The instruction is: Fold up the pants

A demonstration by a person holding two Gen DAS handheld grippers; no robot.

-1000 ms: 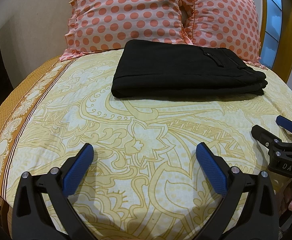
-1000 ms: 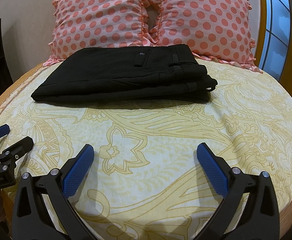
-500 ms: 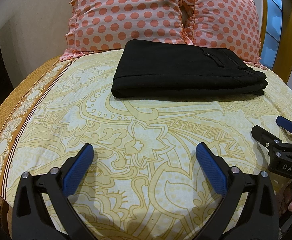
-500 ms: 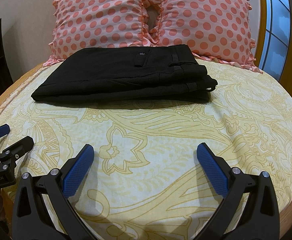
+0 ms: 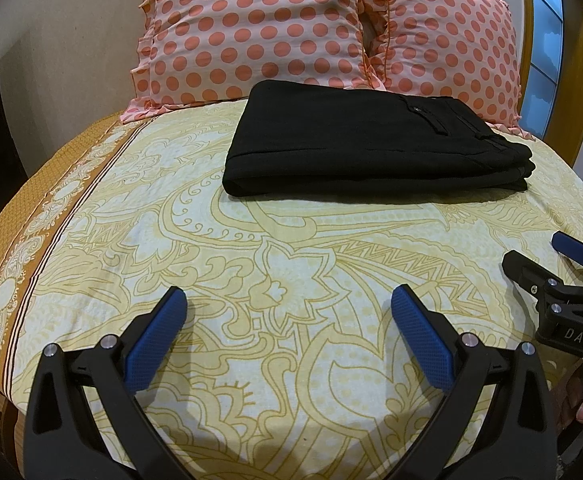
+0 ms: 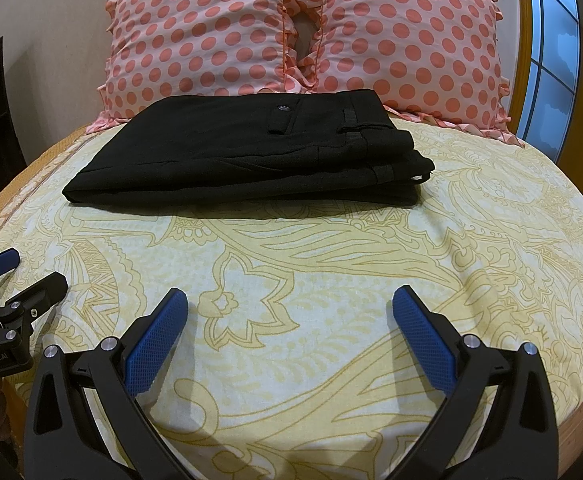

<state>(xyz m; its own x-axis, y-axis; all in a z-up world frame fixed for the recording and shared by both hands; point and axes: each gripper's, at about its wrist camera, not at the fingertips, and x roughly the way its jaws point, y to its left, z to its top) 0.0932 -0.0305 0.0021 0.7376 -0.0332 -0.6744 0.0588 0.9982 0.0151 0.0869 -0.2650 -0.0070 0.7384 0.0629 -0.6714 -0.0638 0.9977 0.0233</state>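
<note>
Both hand-held grippers hung released and empty over the bed (image 5: 139, 216): left hand-held gripper (image 5: 287, 332) and right hand-held gripper (image 6: 289, 332), side by side. Black pants (image 6: 247, 156) lay folded near two polka-dot pillows (image 6: 299, 28), well apart from either.

Both views evenly lit, warm indoor light, fairly bright. Window (image 6: 551, 60) at right shows blue daylight, no blowout. Soft shadow under the folded pants (image 6: 247, 152) on the bed (image 6: 331, 248); darker shadows below each hand-held gripper near the bottom edge. Strong fisheye bending, black vignette in corners. Focus sharp throughout, no motion blur. Black fabric loses detail.
</note>
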